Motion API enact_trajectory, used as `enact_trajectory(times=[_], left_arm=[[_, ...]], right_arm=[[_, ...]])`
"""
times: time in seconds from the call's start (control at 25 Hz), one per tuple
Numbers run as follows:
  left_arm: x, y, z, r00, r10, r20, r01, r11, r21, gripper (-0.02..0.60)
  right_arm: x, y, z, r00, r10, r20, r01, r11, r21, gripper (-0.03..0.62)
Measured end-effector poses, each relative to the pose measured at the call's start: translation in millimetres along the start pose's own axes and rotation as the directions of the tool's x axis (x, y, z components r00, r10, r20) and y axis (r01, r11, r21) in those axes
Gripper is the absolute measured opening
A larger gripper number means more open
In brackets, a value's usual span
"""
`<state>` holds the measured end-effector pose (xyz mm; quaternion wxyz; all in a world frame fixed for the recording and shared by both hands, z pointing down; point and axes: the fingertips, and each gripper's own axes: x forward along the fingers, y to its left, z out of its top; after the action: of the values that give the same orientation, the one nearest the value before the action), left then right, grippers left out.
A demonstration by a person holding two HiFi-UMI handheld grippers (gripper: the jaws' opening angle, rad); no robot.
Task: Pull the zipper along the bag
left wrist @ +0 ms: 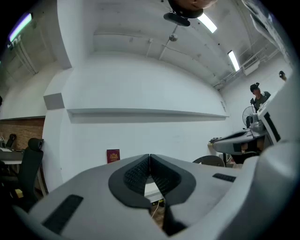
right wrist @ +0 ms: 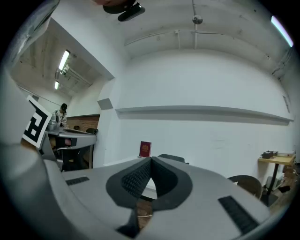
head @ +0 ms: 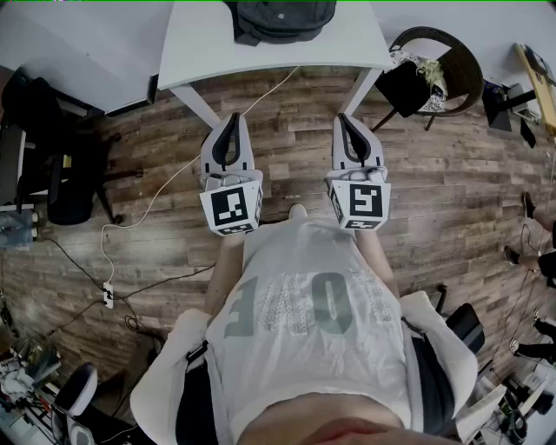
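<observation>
Bag (head: pixel 282 17) sits on table (head: pixel 200 43); left claw (head: pixel 233 118), right claw (head: pixel 347 118) closed, empty.

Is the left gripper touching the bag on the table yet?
Apart. The head view shows the left gripper short of the table, with bare tabletop between it and the bag; its jaws are shut on nothing.

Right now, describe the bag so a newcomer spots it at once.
Find the white table on the wood floor at the top of the head view. The bag lies on its far side, cut off by the frame's edge. It is dark grey and soft, the only thing seen on that white top; the round chair to the right stands on the floor.
</observation>
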<state>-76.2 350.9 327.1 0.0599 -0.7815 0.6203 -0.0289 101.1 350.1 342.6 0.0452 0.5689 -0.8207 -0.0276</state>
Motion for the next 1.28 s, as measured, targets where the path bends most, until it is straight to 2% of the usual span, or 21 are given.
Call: enact_trajectory(times=[0.32, 0.52, 0.64, 1.04, 1.28], left_arm=[[-4, 0, -3, 1.0, 0.002, -0.013, -0.002, 1.0, 0.004, 0.026], [-8, 9, -19, 0.998, 0.024, -0.049, -0.025, 1.0, -0.003, 0.026], [0, 10, -23, 0.998, 0.029, -0.058, -0.03, 0.999, -0.011, 0.026], [71, -6, -25, 0.997, -0.055, -0.046, 0.055, 0.998, -0.008, 0.026], [119, 2, -27, 0.995, -0.089, -0.039, 0.089, 0.996, 0.002, 0.026]], right_arm=[[2, 3, -12, 1.0, 0.018, -0.024, -0.017, 1.0, 0.02, 0.028], [-1, 12, -23, 0.998, 0.052, -0.019, -0.05, 0.994, 0.094, 0.029], [-1, 8, -28, 0.998, 0.061, -0.032, -0.058, 0.994, 0.097, 0.029], [31, -32, -40, 0.998, 0.0, -0.06, 0.005, 0.996, 0.094, 0.029], [69, -50, -45, 0.997, -0.039, -0.062, 0.046, 0.993, 0.109, 0.029]])
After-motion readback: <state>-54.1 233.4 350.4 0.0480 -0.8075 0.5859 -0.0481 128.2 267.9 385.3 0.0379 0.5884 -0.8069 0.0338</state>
